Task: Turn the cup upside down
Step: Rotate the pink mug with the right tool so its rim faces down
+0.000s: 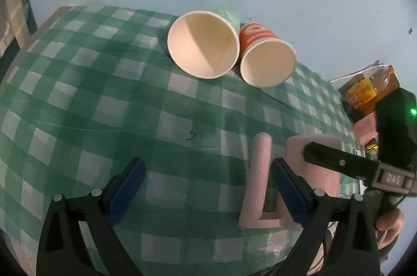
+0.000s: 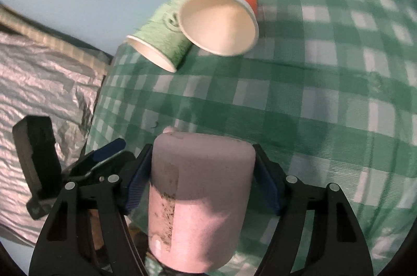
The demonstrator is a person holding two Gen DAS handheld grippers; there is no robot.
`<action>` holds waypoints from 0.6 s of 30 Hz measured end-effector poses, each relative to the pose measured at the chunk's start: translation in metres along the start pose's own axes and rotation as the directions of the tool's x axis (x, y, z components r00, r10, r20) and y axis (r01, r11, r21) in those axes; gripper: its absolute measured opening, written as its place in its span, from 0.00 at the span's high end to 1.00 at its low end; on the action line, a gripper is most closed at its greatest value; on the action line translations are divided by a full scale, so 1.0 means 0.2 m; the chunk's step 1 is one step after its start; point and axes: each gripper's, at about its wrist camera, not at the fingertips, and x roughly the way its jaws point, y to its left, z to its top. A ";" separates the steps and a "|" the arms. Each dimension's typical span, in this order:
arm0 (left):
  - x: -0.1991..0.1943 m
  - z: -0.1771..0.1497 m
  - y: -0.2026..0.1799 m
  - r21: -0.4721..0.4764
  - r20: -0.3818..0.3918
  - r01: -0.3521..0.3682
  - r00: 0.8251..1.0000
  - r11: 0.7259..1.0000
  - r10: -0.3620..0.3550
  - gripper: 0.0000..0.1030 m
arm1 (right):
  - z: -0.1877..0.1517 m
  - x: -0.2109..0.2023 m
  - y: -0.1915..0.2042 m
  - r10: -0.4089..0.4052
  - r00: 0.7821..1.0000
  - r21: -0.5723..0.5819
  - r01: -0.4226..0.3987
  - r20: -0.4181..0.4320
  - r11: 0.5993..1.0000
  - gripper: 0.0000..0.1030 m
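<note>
My right gripper is shut on a pink mug, held between its blue pads above the green checked tablecloth. The mug's flat closed end faces the camera. In the left wrist view the same pink mug shows at the lower right with its handle toward the left gripper, and a black right-gripper finger lies across it. My left gripper is open and empty, its right pad next to the mug's handle.
A green paper cup and an orange paper cup lie on their sides at the table's far edge, mouths toward me. An orange drink bottle and pink box sit off the table's right. Crinkled silver sheeting lies left.
</note>
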 end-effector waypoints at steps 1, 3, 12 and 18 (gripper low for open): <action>-0.02 -0.01 -0.01 0.005 0.014 -0.002 1.000 1.000 0.002 0.05 | -0.02 -0.03 0.02 -0.006 1.000 -0.024 0.007 0.022 1.000 0.29; -0.04 -0.02 -0.02 0.012 0.034 -0.002 0.999 1.000 0.002 0.05 | -0.05 -0.10 0.06 -0.029 0.997 -0.081 0.035 0.075 0.996 0.29; -0.15 -0.12 -0.08 0.017 0.144 -0.027 0.989 0.999 0.025 0.05 | -0.17 -0.25 0.18 -0.114 0.944 -0.229 0.191 0.310 0.954 0.30; -0.18 -0.17 -0.09 0.022 0.189 -0.064 0.980 0.998 0.059 0.05 | -0.20 -0.26 0.26 -0.201 0.869 -0.279 0.351 0.452 0.894 0.30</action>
